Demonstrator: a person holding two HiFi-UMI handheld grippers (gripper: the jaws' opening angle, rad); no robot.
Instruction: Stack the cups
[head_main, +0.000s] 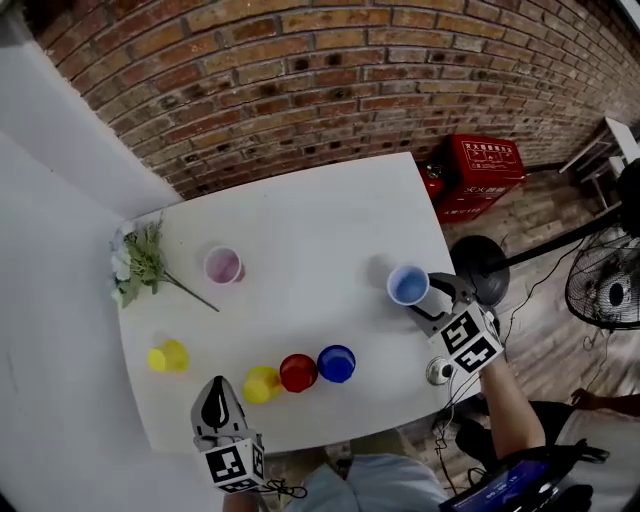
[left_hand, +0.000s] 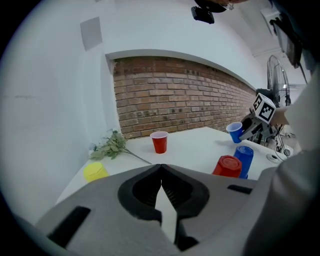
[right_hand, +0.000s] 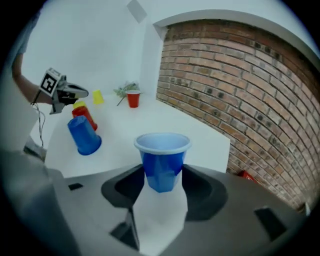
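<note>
**Colleague:** How far along is the stacking?

**Operator:** Hardly begun, I judge; no cup sits inside another. My right gripper (head_main: 430, 298) clamps a light blue cup (head_main: 408, 286) by its side, upright, above the right side of the table (head_main: 330, 215).

**Colleague:** And your left?

**Operator:** My left gripper (head_main: 217, 390) hovers near the front edge, jaws closed on nothing. Five cups remain loose: a yellow cup (head_main: 262, 384), a red cup (head_main: 298, 372) and a dark blue cup (head_main: 336, 363) in a close row, a second yellow cup (head_main: 168, 356) apart, and an upright red cup (head_main: 223, 266) farther back.
</note>
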